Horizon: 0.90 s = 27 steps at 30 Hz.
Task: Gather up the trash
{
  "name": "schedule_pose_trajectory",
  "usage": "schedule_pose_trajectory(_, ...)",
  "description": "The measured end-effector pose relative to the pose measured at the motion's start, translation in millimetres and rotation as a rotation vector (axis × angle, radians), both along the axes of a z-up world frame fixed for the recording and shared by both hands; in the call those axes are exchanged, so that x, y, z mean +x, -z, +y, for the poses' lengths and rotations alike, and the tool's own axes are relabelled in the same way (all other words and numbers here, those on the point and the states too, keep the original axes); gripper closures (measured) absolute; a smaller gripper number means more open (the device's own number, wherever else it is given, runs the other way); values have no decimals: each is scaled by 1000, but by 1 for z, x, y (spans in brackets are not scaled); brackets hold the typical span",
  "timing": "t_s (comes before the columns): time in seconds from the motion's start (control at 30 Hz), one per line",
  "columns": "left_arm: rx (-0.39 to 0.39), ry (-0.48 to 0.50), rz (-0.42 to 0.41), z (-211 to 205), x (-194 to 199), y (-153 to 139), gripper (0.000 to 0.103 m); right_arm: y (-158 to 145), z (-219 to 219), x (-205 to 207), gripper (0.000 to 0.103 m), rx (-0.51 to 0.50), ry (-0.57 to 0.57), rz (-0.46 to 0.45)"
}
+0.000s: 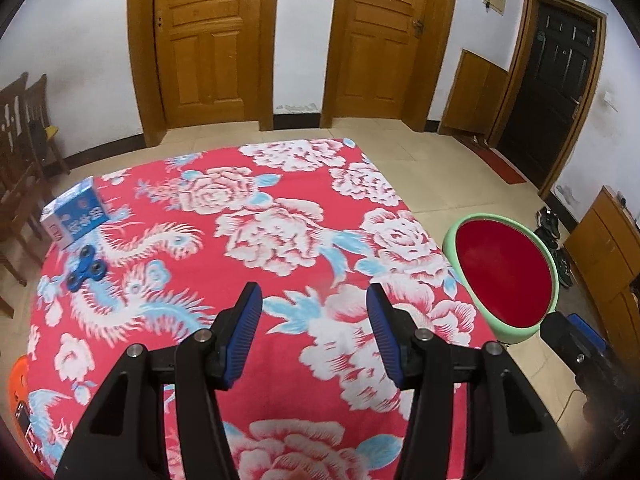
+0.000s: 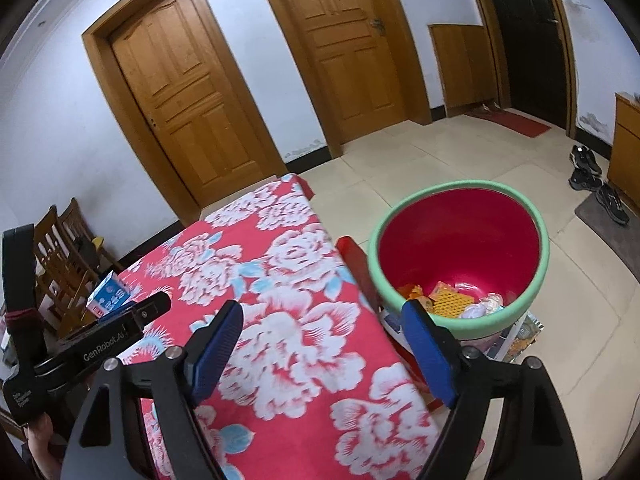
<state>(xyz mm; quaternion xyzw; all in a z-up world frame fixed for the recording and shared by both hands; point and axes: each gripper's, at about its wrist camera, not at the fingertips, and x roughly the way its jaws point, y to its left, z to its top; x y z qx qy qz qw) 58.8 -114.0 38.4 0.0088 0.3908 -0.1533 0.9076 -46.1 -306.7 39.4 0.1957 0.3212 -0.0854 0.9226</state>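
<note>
Beside the desk point(image 2: 280, 320), the bin point(image 2: 460, 200) already held several scraps, while both grippers, left point(image 1: 314, 306) and right point(image 2: 322, 324), hung with fingers wide and empty, a carton point(image 1: 76, 216) and spinner point(image 1: 86, 270) apparently left.

A lived-in home, by every sign: two panelled wooden doors point(image 1: 208, 40) in a white wall, a dark entrance door point(image 1: 548, 92) with a red mat point(image 1: 500, 164) before it. Pale floor tiles point(image 2: 460, 152), worn shoes point(image 2: 588, 168) beside a wooden cabinet point(image 2: 626, 148), wooden chairs point(image 1: 20, 136) along the wall. A flowered red cloth point(image 1: 280, 220) spread over the surface, household style.
</note>
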Motion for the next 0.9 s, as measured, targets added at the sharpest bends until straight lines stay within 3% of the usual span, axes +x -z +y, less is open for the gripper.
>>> schedule_pose_trajectory(0.4, -14, -58, -32, 27, -15, -12, 49, -10, 21, -5, 20, -20, -44, -18)
schedule_pose_trajectory(0.9, -18, -71, -47, 33, -19, -18, 49, -14, 26, -7, 20, -26, -52, -27)
